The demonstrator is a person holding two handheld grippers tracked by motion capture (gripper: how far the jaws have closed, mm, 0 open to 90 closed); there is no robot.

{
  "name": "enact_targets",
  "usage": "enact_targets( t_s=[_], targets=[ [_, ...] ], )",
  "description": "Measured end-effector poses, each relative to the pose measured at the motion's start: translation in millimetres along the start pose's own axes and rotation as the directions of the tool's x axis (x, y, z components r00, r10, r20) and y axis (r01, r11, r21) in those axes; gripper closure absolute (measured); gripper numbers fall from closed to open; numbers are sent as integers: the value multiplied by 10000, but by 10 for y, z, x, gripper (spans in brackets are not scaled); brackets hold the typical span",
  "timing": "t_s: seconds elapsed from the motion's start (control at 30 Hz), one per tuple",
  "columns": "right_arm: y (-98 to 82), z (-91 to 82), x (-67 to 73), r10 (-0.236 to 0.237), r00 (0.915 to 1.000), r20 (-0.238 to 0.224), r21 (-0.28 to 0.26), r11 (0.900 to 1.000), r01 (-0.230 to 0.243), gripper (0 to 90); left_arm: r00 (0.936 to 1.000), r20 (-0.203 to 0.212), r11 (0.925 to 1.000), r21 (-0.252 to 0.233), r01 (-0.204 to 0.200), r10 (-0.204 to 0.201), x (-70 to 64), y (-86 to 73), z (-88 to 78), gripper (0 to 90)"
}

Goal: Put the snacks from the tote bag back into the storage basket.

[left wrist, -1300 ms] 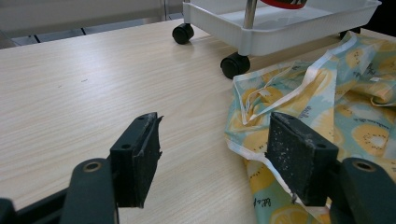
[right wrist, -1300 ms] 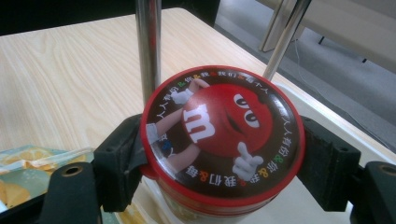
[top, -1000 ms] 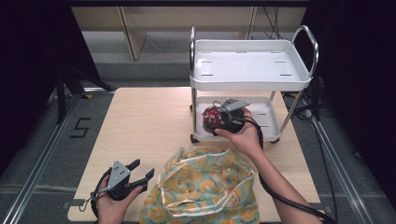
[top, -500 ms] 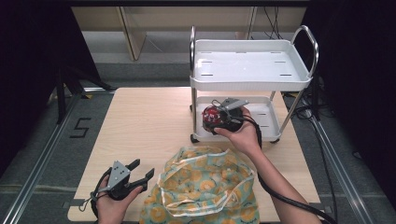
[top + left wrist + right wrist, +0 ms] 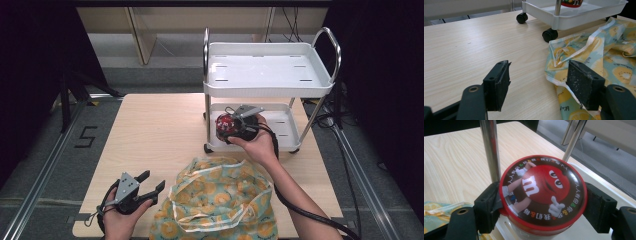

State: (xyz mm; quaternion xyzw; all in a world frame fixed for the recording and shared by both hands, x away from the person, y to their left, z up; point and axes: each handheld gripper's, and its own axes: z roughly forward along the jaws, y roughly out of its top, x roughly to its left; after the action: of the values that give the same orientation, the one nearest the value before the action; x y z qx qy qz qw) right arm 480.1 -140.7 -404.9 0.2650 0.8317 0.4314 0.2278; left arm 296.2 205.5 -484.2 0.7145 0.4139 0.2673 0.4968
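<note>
A round candy tin with a red cartoon lid (image 5: pixel 543 191) sits between the jaws of my right gripper (image 5: pixel 543 205), which is shut on its sides. In the high view the tin (image 5: pixel 226 123) is held over the lower shelf of the white cart (image 5: pixel 280 131), by the cart's front left post. My left gripper (image 5: pixel 149 185) is open above the table's near left part, just left of a yellow and teal fruit-print bag (image 5: pixel 220 200). In the left gripper view the bag's white-trimmed edge (image 5: pixel 574 52) lies just beyond the right jaw of the left gripper (image 5: pixel 537 82).
The cart's top tray (image 5: pixel 270 70) is bare, with chrome handles at both ends. Its black casters (image 5: pixel 550 35) stand on the light wooden table (image 5: pixel 155 135). A cable (image 5: pixel 300 210) trails from the right gripper along the forearm.
</note>
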Motion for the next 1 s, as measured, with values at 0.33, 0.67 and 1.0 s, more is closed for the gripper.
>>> enact_targets(
  t_s=[0.33, 0.67, 1.0],
  targets=[
    [5, 44, 15, 80, 9999, -79, 135, 9999, -78, 261, 10000, 31, 10000, -58, -6, 6, 4, 1, 0, 343],
    [16, 58, 14, 350, 9990, -265, 239, 9991, -344, 260, 10000, -26, 10000, -33, 22, -22, 3, 3, -11, 343],
    [-9, 118, -19, 84, 9999, 102, 189, 9998, -86, 260, 10000, 38, 10000, -78, 23, -23, 8, 3, -1, 344]
  ],
)
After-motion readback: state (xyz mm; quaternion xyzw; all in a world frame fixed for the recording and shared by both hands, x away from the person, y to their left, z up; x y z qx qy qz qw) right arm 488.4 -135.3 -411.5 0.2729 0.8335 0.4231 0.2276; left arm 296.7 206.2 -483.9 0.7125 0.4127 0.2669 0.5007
